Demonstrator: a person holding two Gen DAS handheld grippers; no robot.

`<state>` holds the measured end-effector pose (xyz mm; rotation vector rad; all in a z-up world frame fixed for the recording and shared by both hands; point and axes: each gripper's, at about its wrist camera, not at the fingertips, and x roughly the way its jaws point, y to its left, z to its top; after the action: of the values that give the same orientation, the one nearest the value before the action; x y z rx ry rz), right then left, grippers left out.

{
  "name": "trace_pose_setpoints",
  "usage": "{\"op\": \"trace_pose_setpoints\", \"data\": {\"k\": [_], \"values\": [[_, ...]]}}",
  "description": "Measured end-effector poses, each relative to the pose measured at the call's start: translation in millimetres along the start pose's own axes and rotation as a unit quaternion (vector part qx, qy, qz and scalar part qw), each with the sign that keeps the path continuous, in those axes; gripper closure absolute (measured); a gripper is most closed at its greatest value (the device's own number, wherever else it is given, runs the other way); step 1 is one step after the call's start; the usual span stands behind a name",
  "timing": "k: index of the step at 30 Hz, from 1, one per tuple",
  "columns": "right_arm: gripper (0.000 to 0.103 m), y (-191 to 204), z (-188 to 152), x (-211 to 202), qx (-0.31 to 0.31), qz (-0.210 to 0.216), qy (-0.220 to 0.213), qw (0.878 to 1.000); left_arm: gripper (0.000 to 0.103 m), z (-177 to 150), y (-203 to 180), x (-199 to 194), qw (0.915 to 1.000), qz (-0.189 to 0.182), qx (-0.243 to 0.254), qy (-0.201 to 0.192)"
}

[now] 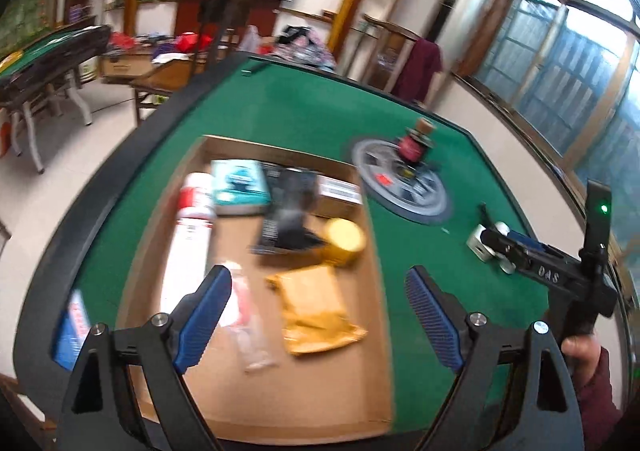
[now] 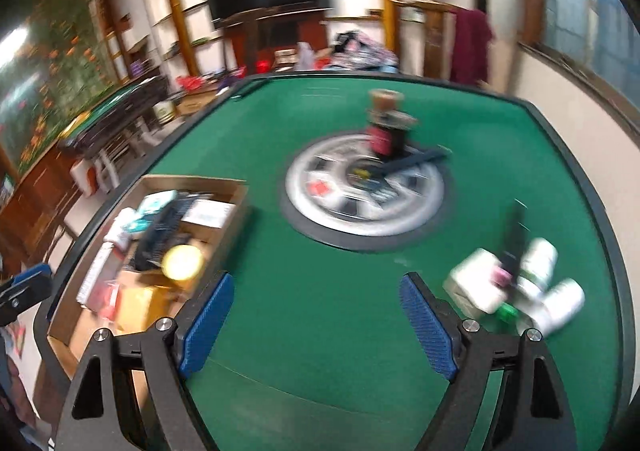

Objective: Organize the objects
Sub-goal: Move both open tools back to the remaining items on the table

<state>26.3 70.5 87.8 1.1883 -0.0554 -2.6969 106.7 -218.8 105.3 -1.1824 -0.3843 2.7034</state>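
left gripper (image 1: pixel 318 307): jaws spread, empty, over cardboard box (image 1: pixel 372 403)
right gripper (image 2: pixel 316 315): jaws spread, empty
white bottles (image 2: pixel 560 299): probably light, rigid, slippery; grip mid-body

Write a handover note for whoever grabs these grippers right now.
Left gripper: open, holding nothing, above the cardboard box.
Right gripper: open, holding nothing, over the green table.
Done: the box already holds a yellow tub, a tan pouch, a white tube and a teal box.
Left: white bottles and a small white box lie on the table beside the right gripper; a red bottle stands on the round centre disc.
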Motion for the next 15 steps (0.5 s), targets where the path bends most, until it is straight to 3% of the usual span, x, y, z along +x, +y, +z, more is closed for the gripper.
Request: {"op": "trace_pose_setpoints", "data": {"k": [7,15], "values": [[0.014,-108.7,-17.1,-35.6,0.097,-0.044,-0.025,0.994,0.015,-10.9,-77.7,26.1,0.9958,-0.046,0.069,0.039],[0.010,-206.2,-35.5,-41.8,0.218,-0.078,-0.047,0.972,0.015,-19.2,-149.3,71.1,0.9869,-0.074,0.123,0.073]]}}
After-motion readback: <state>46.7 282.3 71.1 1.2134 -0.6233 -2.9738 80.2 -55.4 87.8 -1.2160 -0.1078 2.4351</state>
